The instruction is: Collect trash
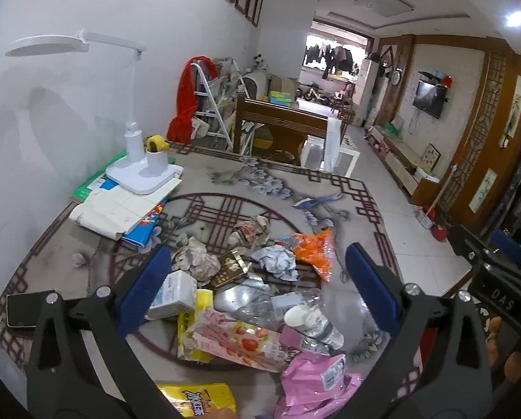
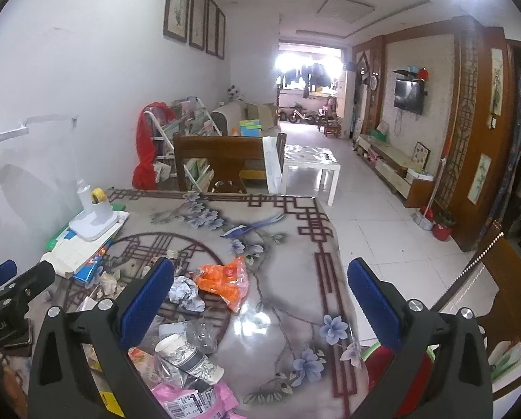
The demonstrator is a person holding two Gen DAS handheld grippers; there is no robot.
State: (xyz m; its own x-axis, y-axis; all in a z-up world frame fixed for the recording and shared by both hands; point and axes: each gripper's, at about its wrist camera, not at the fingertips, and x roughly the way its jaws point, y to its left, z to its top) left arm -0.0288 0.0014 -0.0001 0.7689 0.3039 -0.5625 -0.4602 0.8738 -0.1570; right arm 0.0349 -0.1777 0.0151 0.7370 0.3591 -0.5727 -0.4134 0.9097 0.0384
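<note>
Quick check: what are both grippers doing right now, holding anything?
Left gripper: open, empty, above the trash pile.
Right gripper: open, empty, over the table.

Both my wrist cameras look forward over the counter (image 1: 68, 244) down the room, sharing the orange bag (image 1: 314, 249) ahead of each claw.

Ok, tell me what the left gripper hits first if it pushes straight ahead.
Probably the clear plastic bottle in the trash pile, lying between the open fingers of the left gripper; depth is uncertain, and the paper cup lies close beside it.
</note>
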